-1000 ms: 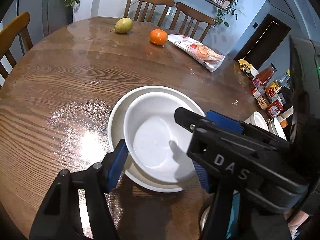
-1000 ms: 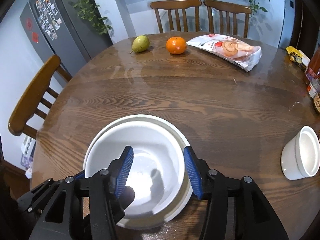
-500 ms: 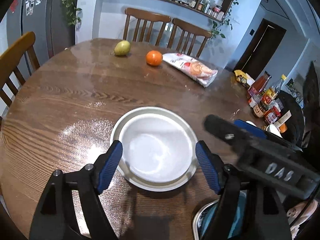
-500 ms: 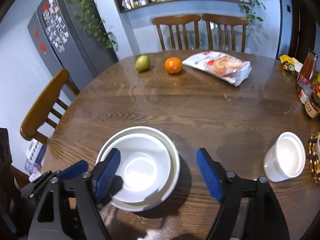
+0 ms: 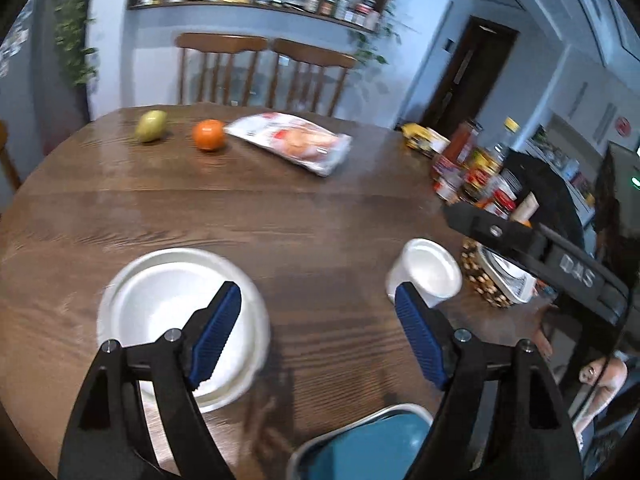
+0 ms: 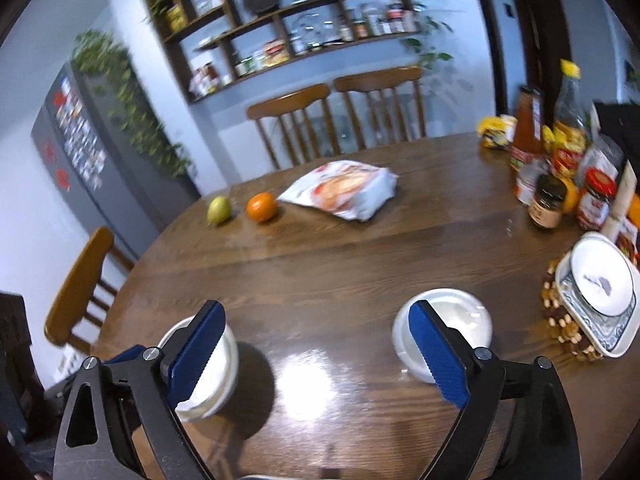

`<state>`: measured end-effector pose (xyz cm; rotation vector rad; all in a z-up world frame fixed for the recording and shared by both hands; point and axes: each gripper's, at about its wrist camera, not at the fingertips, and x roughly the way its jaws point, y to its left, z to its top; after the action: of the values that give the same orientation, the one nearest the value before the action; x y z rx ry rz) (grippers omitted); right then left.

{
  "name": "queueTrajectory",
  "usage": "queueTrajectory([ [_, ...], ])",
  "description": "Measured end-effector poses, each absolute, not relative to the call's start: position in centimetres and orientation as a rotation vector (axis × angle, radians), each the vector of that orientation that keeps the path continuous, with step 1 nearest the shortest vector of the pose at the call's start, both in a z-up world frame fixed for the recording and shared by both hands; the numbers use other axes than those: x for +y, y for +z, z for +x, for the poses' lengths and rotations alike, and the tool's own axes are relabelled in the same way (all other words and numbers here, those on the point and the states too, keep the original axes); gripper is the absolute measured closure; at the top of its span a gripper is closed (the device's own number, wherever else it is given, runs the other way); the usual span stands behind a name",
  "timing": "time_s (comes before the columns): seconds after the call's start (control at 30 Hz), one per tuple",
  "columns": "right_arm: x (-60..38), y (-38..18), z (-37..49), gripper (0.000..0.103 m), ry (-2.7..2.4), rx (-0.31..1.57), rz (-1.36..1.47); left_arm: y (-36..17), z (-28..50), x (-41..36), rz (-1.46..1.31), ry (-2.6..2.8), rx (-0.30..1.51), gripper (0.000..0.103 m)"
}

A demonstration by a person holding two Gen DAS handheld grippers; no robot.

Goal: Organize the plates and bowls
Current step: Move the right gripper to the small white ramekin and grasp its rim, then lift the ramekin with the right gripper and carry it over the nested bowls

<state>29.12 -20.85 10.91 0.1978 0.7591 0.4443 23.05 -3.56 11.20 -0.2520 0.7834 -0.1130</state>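
Round wooden table (image 5: 280, 208) bears stacked white bowls (image 5: 168, 312), cup (image 5: 428, 272), pear (image 5: 150, 131), orange (image 5: 208, 135), probably snack bag (image 5: 292, 142).

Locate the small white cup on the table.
In the right wrist view the small white cup stands lower right on the table, beside the beaded trivet.
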Motion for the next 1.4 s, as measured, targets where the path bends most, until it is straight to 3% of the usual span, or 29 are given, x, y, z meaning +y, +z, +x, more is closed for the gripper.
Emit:
queueTrajectory([
  [0.47, -27.7, 2.7, 37.2, 0.009, 0.469, 1.005, 0.414, 7.4, 29.0, -13.4, -0.065, -0.419, 0.87, 0.025],
  [1.4, -27.3, 1.2, 37.5, 0.009, 0.585, 1.006, 0.351, 3.3, 32.4, -16.2, -0.077, -0.458, 0.936, 0.029],
])
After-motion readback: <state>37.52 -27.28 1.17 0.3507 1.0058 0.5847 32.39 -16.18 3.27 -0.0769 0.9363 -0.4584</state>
